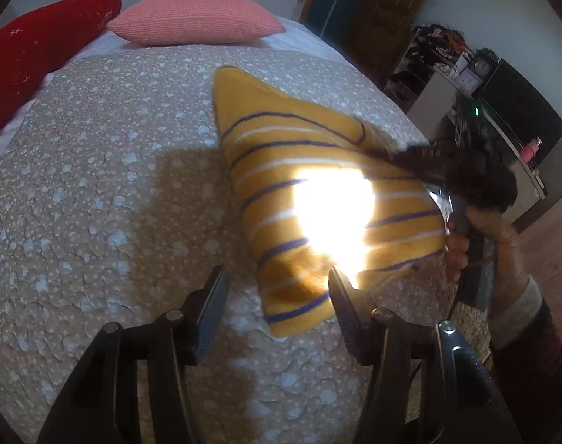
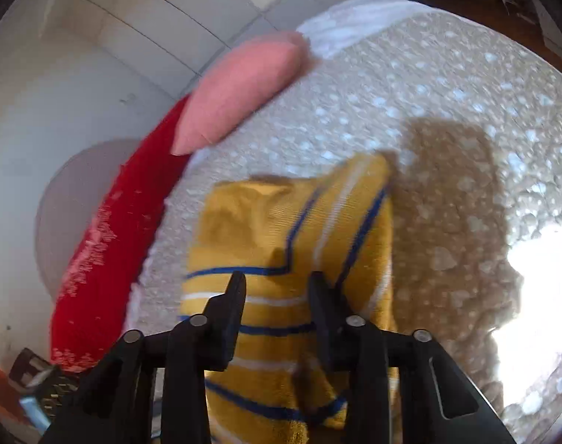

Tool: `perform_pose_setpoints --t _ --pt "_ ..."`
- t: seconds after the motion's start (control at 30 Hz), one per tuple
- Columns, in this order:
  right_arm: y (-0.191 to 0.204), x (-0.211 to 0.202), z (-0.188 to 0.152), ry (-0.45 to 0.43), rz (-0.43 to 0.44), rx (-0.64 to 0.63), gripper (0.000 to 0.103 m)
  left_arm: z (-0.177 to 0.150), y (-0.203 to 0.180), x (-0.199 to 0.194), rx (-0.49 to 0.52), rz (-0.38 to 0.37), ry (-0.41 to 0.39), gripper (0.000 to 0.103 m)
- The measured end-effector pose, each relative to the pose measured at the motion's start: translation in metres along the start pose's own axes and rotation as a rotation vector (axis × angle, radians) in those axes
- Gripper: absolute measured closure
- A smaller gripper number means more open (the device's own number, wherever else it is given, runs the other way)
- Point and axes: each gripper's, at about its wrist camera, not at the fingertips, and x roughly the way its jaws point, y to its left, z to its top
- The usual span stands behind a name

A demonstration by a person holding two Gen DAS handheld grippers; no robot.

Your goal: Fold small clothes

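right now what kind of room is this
Most likely a bedroom: a bed with a speckled beige quilt, a pink pillow and red pillow at its head, and a cluttered shelf with a clock alongside.

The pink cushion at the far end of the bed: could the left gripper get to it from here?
Probably yes. The left gripper is open and holds nothing, and only bare bedspread lies between it and the pink cushion, though it sits well across the bed.

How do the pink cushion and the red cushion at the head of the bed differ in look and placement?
The pink cushion is plain and evenly knit-textured, while the red cushion carries small white sparkle marks. The pink cushion sits near the middle of the bed's head; the red cushion lies along the side edge, and looks longer in the right wrist view. Both rest on the bed, apart from the yellow striped garment.
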Motion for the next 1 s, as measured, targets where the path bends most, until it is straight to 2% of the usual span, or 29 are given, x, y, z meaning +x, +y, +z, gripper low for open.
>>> perform_pose_setpoints --t 0.03,0.07,0.1,0.13,0.17,0.2,0.27,0.33,0.4,0.5,0.57,0.6,0.67,0.7,0.77,0.83,0.87,0.9,0.93,0.97,1.0 --pt "-0.009 0.001 -0.003 -0.003 -0.08 -0.018 0.103 0.003 0.008 -0.004 -0.021 -0.003 -0.021 0.034" --pt "-0.014 -0.005 -0.008 -0.032 -0.103 -0.023 0.103 0.006 0.017 -0.007 -0.048 -0.008 -0.042 0.024" --pt "-0.018 -0.013 -0.012 -0.046 -0.147 -0.015 0.103 0.011 0.026 -0.007 -0.076 -0.011 -0.058 0.019" --pt "-0.021 -0.019 -0.015 -0.051 -0.223 -0.009 0.103 0.017 0.033 -0.005 -0.094 -0.013 -0.062 0.019" --pt "-0.025 -0.024 -0.017 -0.054 -0.29 -0.005 0.084 0.023 0.036 -0.001 -0.104 -0.019 -0.062 0.019" --pt "-0.029 -0.031 -0.02 -0.06 -0.311 0.004 0.064 0.028 0.037 0.004 -0.102 -0.033 -0.059 0.018" --pt "-0.038 -0.042 -0.023 -0.072 -0.148 0.032 0.058 0.042 0.032 0.023 -0.094 -0.072 -0.041 0.016" --pt "-0.045 -0.048 -0.023 -0.081 -0.05 0.087 0.053 0.052 0.027 0.049 -0.117 -0.142 -0.001 0.016" --pt "-0.05 -0.047 -0.02 -0.091 0.0 0.112 0.041 0.054 0.018 0.08 -0.144 -0.225 0.058 0.014" --pt "-0.063 -0.044 -0.018 -0.137 0.038 0.197 0.041 0.048 0.013 0.108 -0.191 -0.277 0.137 0.013" --pt "-0.071 -0.055 -0.023 -0.229 0.051 0.282 0.039 0.049 0.014 0.113 -0.204 -0.287 0.117 0.012" --pt "-0.075 -0.061 -0.027 -0.269 0.09 0.309 0.034 0.049 0.013 0.112 -0.203 -0.299 0.11 0.012" --pt "-0.076 -0.065 -0.031 -0.283 0.154 0.329 0.024 0.048 0.015 0.107 -0.203 -0.315 0.109 0.012" --pt "-0.074 -0.062 -0.031 -0.26 0.18 0.325 0.023 0.048 0.016 0.109 -0.207 -0.316 0.112 0.011" --pt "-0.064 -0.048 -0.029 -0.177 0.207 0.284 0.022 0.05 0.02 0.115 -0.224 -0.317 0.108 0.01" --pt "-0.048 -0.017 -0.026 -0.03 0.203 0.209 0.022 0.055 0.008 0.125 -0.198 -0.307 0.114 0.011" --pt "-0.042 -0.006 -0.026 0.009 0.172 0.173 0.033 0.055 0.002 0.124 -0.175 -0.298 0.114 0.02" --pt "-0.033 0.0 -0.027 0.009 0.162 0.147 0.052 0.057 -0.001 0.12 -0.152 -0.275 0.107 0.029" --pt "-0.029 0.006 -0.028 0.027 0.217 0.175 0.054 0.061 -0.003 0.113 -0.135 -0.265 0.096 0.034" --pt "-0.024 0.007 -0.028 0.02 0.238 0.205 0.055 0.066 -0.002 0.103 -0.125 -0.259 0.08 0.044" --pt "-0.015 0.006 -0.028 0.0 0.239 0.195 0.055 0.073 0.001 0.093 -0.119 -0.256 0.067 0.048"
